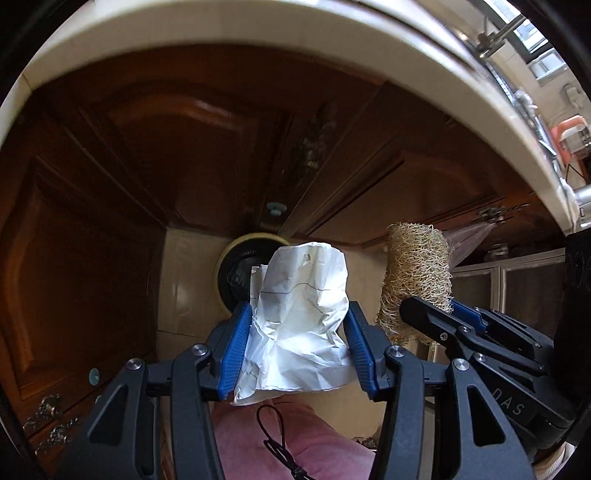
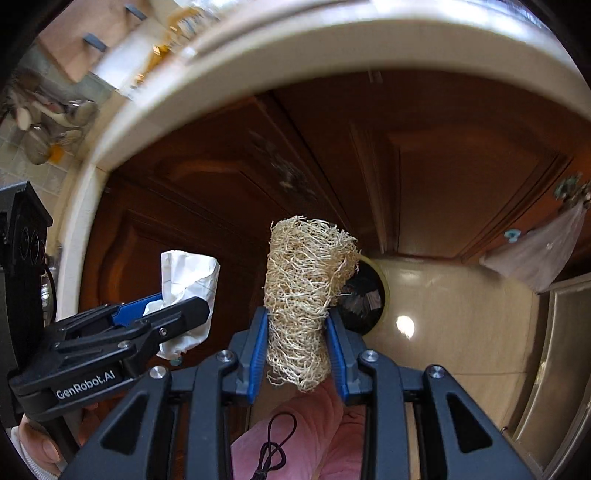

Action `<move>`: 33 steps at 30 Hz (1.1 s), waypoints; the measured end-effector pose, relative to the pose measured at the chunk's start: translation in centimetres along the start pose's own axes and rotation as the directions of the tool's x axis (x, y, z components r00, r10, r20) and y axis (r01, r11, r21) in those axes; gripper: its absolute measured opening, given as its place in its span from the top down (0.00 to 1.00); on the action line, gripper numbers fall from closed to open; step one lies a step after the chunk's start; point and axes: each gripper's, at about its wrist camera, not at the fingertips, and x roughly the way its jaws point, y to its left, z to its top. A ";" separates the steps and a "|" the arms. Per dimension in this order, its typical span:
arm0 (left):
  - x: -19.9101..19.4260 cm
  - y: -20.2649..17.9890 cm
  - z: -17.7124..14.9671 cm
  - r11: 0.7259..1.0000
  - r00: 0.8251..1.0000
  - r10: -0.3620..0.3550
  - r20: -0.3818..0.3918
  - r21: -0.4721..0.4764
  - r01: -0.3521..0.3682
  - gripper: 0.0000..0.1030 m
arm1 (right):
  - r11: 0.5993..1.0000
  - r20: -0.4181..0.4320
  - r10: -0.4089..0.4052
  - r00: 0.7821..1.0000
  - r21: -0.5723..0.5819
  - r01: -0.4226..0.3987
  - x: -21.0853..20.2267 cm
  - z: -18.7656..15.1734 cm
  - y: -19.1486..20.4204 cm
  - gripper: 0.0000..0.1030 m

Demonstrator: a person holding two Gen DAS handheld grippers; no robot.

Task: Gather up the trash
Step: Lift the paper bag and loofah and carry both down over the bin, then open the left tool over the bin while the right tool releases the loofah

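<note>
My left gripper (image 1: 295, 343) is shut on a crumpled white paper (image 1: 303, 317), held in front of the brown cabinet doors. My right gripper (image 2: 297, 347) is shut on a tan loofah scrubber (image 2: 306, 295) that stands upright between the blue pads. The loofah also shows in the left wrist view (image 1: 417, 280) to the right of the paper, and the paper shows in the right wrist view (image 2: 188, 280) to the left. A round trash bin with a yellowish rim and black liner (image 1: 236, 273) stands on the floor below, partly hidden behind both items; it also shows in the right wrist view (image 2: 365, 299).
A cream countertop edge (image 1: 258, 26) curves overhead. Brown wooden cabinet doors (image 1: 184, 147) fill the background. A clear plastic bag (image 2: 535, 254) hangs from a cabinet handle at right. The floor is beige tile (image 2: 461, 314). A pink sleeve (image 1: 280, 439) is below the grippers.
</note>
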 end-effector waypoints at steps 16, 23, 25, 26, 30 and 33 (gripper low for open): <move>20.4 5.1 1.2 0.998 0.969 0.000 -0.246 -0.059 -0.015 0.50 | 0.989 -0.280 -0.049 0.959 0.120 0.086 19.2 -2.0 -7.0 0.67; 21.6 6.6 2.5 0.998 0.966 0.012 -0.259 -0.054 -0.027 0.19 | 0.990 -0.313 -0.057 0.948 0.106 0.094 21.8 -1.2 -6.1 0.62; 21.6 6.8 2.8 0.998 0.965 0.023 -0.262 -0.053 -0.038 0.17 | 0.990 -0.312 -0.067 0.948 0.095 0.101 21.8 -1.0 -6.1 0.59; 21.4 7.0 3.0 0.997 0.964 0.030 -0.265 -0.055 -0.046 0.17 | 0.990 -0.312 -0.075 0.947 0.088 0.108 21.7 -1.0 -6.0 0.59; 21.0 7.7 3.6 0.995 0.963 0.044 -0.264 -0.074 -0.066 0.17 | 0.991 -0.312 -0.090 0.946 0.066 0.116 21.6 -0.5 -5.2 0.55; 20.5 8.2 3.8 0.993 0.965 0.055 -0.258 -0.085 -0.079 0.17 | 0.992 -0.313 -0.086 0.946 0.064 0.112 21.3 -0.3 -4.8 0.54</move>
